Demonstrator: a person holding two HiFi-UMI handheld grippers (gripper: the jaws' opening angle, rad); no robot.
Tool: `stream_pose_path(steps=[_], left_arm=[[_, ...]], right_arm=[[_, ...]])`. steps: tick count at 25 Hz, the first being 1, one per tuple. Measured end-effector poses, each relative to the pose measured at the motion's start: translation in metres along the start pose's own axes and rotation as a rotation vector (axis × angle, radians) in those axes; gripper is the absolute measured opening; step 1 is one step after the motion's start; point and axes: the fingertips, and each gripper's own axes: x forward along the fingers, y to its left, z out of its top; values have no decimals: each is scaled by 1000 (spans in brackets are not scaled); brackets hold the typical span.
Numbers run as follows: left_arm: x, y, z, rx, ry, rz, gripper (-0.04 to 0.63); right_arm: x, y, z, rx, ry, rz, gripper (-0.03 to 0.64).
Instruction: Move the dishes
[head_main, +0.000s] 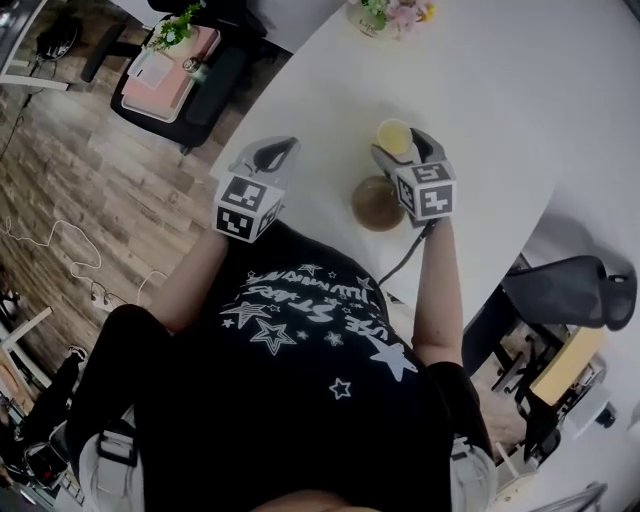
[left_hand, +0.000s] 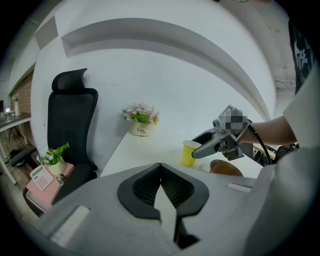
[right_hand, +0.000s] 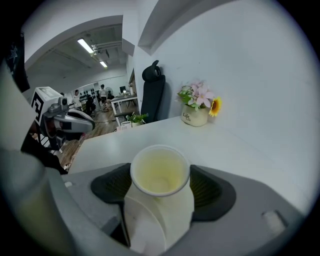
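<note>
On the white counter (head_main: 500, 90), two dishes are seen: a yellow paper cup (right_hand: 159, 170) and a brown bowl (head_main: 376, 204).

- Cup: empty. The pale yellow inner wall is visible down to the bottom.
- Bowl: the brown, mottled interior is seen from above. No contents can be made out.
- Cup orientation: upright, with the long axis vertical and the mouth up. It is looked into from above in the right gripper view.
- Right gripper (right_hand: 161, 186): clamped on the cup, with one dark ribbed pad pressed against each side of the cup wall just below the rim.
- Cup base: whether it touches the counter cannot be told from any view.
- Bowl position: just beside the cup, on the person's side of it, and right next to the right gripper's body. It is partly overlapped by the marker cube in the head view. The bowl is not gripped.
- Left gripper (left_hand: 160, 167): closed with nothing held, its pad tips pressed together. It is held over the counter edge, well apart from both dishes, with its jaws pointed across the counter.
- Background: a flower pot (right_hand: 196, 116) stands at the far end of the counter by the wall. A black office chair (left_hand: 70, 120) is seen beyond the counter's end.
</note>
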Motion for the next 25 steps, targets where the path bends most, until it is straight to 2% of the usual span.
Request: stream_pose_path(steps=[12, 17, 22, 25], left_arm=[[-17, -4, -7, 14, -2, 24, 11], [-20, -11, -6, 37, -4, 0, 11], [-21, -23, -9, 49, 5, -42, 11], [-21, -34, -11, 58, 15, -80, 11]], right_arm=[[-13, 9, -13, 14, 20, -47, 387], [-37, 14, -30, 69, 34, -75, 387], [-63, 17, -50, 169, 12, -135, 383], [-72, 26, -68, 221, 43, -146, 367]])
